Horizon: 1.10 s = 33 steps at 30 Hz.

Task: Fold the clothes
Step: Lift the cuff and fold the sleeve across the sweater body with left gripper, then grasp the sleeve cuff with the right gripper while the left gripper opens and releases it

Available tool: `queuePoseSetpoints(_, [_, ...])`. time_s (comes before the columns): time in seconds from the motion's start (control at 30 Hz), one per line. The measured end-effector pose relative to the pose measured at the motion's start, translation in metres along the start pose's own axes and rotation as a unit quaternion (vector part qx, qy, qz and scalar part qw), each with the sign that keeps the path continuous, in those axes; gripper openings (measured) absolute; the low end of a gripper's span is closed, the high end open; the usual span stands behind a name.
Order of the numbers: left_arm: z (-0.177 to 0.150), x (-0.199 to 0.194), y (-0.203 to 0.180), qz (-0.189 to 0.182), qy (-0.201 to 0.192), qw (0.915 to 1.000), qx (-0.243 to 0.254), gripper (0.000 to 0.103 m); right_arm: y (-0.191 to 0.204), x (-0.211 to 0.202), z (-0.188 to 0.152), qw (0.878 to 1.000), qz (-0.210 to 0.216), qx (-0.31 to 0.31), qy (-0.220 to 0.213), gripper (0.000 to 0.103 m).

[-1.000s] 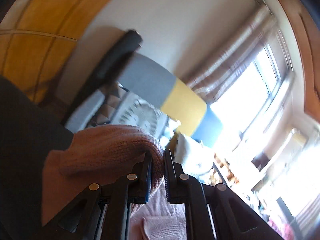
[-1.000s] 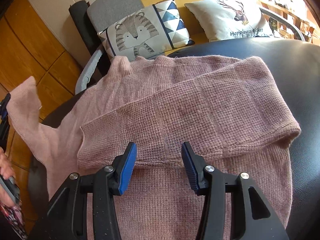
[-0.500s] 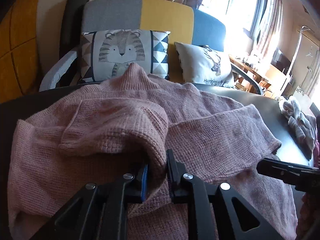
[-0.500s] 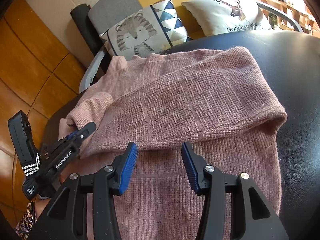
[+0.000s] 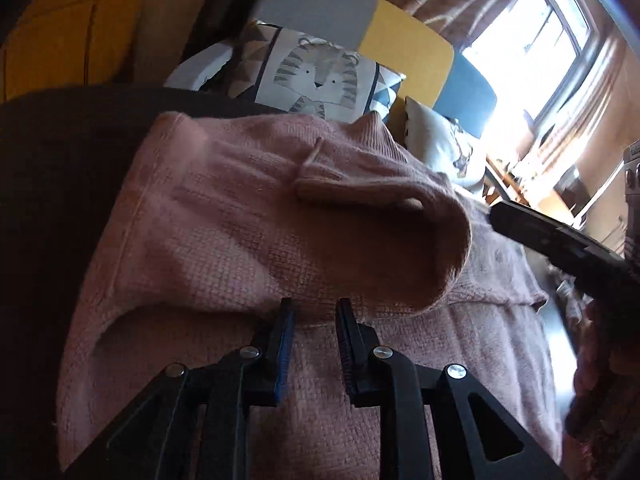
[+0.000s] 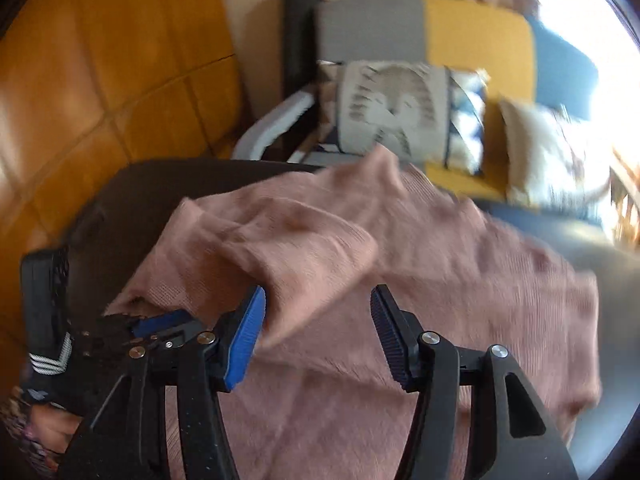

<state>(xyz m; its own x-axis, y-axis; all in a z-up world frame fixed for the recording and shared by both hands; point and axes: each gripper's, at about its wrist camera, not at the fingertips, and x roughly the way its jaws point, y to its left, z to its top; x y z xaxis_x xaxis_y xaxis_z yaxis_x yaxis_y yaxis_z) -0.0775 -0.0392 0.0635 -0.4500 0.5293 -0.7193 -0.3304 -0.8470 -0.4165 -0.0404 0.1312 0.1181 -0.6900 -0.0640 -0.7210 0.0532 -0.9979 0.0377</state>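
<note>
1. Jaws come first, low in each view. The left gripper (image 5: 313, 312) has black arms with blue pads, and its jaws are opening with only a small gap. Its tips sit at the edge of a folded flap, but no knit is pinched between them.
2. The right gripper (image 6: 318, 312) has the same black arms and blue pads. Its jaws are opening too, and they stand wide. The end of the folded sleeve lies by the left pad, not squeezed.
3. The soft pink knitted sweater (image 5: 248, 216) lies spread on the dark, shiny worktop (image 5: 60, 168). One pink sleeve (image 5: 384, 240) is folded across the body, and its cuff end curls up like a small cup.
4. In the left wrist view, the right gripper pokes in from the right side, over the sweater's far edge.
5. In the right wrist view, the left gripper shows at the lower left, with a hand (image 6: 48, 424) under it in a patterned sleeve. This view is blurry.
6. Behind the worktop stands a sofa with grey, yellow and blue parts (image 5: 404, 44).
7. On the sofa leans a square cushion with a tiger face (image 5: 316, 76), and beside it a pale cushion (image 5: 440, 144).
8. Farthest back are orange wall tiles (image 6: 100, 60) and a bright window with curtains (image 5: 532, 36).
</note>
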Motion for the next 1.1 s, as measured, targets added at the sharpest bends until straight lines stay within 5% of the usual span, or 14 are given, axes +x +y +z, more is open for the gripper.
queuePoseSetpoints(0.17, [-0.009,-0.018,0.029,-0.002,0.007,0.9984,-0.055,0.020,0.074,0.038,0.008,0.972,-0.095,-0.213,0.022,0.060])
queuePoseSetpoints(0.37, [0.008,-0.007,0.059,-0.055,0.006,0.9913,-0.120,0.020,0.107,0.085,0.002,0.939,-0.141,-0.308,0.053,0.060])
queuePoseSetpoints(0.47, [0.021,-0.002,0.071,-0.067,-0.008,0.9837,-0.167,0.020,0.098,0.102,0.018,0.950,-0.142,-0.268,0.071,0.058])
queuePoseSetpoints(0.5, [0.023,-0.001,0.075,-0.065,-0.013,0.9817,-0.178,0.021,0.092,0.104,0.025,0.960,-0.126,-0.238,0.080,0.040])
queuePoseSetpoints(0.53, [0.024,-0.002,0.079,-0.065,-0.018,0.9794,-0.190,0.021,0.082,0.107,0.031,0.967,-0.117,-0.205,0.094,0.008])
queuePoseSetpoints(0.63, [0.021,-0.009,0.089,-0.065,-0.046,0.9737,-0.214,0.021,0.045,0.089,0.043,0.990,-0.076,-0.085,0.078,0.006])
queuePoseSetpoints(0.73, [0.014,-0.017,0.097,-0.071,-0.079,0.9685,-0.225,0.021,0.004,0.058,0.040,0.997,-0.024,0.057,0.040,0.006])
queuePoseSetpoints(0.83, [0.005,-0.026,0.102,-0.077,-0.109,0.9620,-0.238,0.020,-0.035,0.032,0.017,0.980,0.024,0.199,0.007,0.006])
queuePoseSetpoints(0.93, [0.001,-0.034,0.103,-0.082,-0.129,0.9600,-0.235,0.021,-0.069,0.024,-0.018,0.948,0.063,0.312,0.005,0.006])
queuePoseSetpoints(1.1, [0.000,-0.040,0.104,-0.059,-0.128,0.9628,-0.230,0.021,-0.093,0.038,-0.058,0.917,0.104,0.385,0.017,0.010])
